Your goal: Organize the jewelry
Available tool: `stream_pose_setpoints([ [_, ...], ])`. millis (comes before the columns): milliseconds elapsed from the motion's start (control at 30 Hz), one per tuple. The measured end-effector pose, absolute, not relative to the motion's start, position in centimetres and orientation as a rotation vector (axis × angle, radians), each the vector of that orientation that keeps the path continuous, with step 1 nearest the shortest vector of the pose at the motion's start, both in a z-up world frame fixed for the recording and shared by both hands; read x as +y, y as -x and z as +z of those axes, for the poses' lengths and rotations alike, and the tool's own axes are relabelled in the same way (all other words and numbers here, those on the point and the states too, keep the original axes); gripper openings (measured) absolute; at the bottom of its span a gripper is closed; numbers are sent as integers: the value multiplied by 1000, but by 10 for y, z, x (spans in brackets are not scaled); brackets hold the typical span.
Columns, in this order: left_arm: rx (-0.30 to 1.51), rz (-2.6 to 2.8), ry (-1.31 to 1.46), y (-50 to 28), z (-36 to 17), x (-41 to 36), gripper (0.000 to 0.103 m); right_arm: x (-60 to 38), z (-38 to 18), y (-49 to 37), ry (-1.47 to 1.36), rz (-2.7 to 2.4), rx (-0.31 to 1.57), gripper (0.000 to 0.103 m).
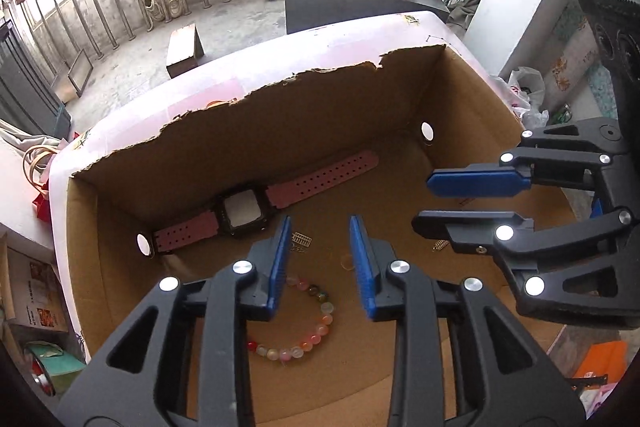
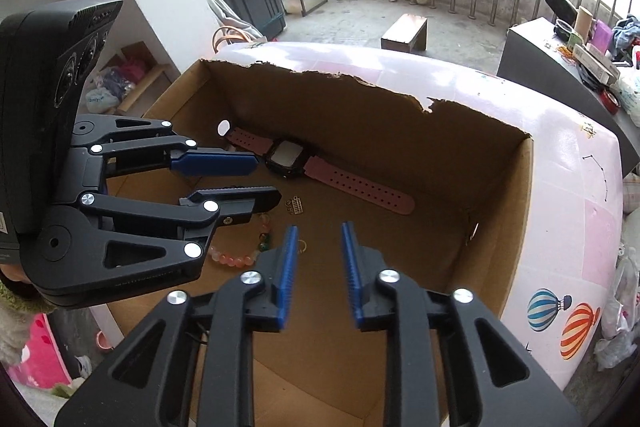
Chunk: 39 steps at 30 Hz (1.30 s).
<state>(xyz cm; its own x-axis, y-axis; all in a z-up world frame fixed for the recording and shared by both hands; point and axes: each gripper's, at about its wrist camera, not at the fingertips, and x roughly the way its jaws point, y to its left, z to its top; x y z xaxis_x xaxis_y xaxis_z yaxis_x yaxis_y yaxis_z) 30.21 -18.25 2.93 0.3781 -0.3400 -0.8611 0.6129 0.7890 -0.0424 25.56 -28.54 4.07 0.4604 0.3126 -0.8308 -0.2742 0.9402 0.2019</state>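
Left wrist view, contents of your cardboard box (image 1: 460,99): one pink-strapped watch (image 1: 244,211) with a black case, lying flat along the far wall, straps spread to either side. Just in front of it, one small gold abacus-shaped charm (image 1: 301,239). Nearer you, one bracelet of pastel beads (image 1: 304,331), lying on the box floor, partly hidden behind your left gripper (image 1: 320,259). One thin gold ring (image 1: 347,261) lies between the charm and the bracelet. A second small gold piece (image 1: 439,245) sits to the right, at the edge of your right gripper (image 1: 424,201); its kind is too small to tell.

Your left gripper hangs over the box floor with its blue fingers (image 1: 280,263) apart and nothing between them. Your right gripper reaches in from the right side, fingers likewise parted and empty.

Right wrist view, same items: watch (image 2: 288,157), charm (image 2: 295,206), bracelet (image 2: 236,259), ring (image 2: 301,246), left gripper (image 2: 266,179), right gripper (image 2: 319,259). None is touched by either gripper.

The box has a torn far edge and stands on a pink-covered desk (image 2: 568,187) printed with hot-air balloons (image 2: 560,319).
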Motion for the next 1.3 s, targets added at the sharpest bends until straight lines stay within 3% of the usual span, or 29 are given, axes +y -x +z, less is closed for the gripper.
stream_pose_setpoints([
  [233,914,-613,-291,-284,47,-168,34,-302,53,-237,-69,335,965,26],
  [467,714,-616,-269,-211,89,-111,37,-313,91,-143,-73,380,767,25],
  [667,622,-590,-236,-144,95,-58,38,-321,92,-65,-102,405,690,25],
  [967,691,-579,-207,-88,38,-32,41,-309,27,-15,-170,323,785,25],
  [1300,743,-603,-282,-67,-39,-70,41,-290,-33,-13,-214,280,865,25],
])
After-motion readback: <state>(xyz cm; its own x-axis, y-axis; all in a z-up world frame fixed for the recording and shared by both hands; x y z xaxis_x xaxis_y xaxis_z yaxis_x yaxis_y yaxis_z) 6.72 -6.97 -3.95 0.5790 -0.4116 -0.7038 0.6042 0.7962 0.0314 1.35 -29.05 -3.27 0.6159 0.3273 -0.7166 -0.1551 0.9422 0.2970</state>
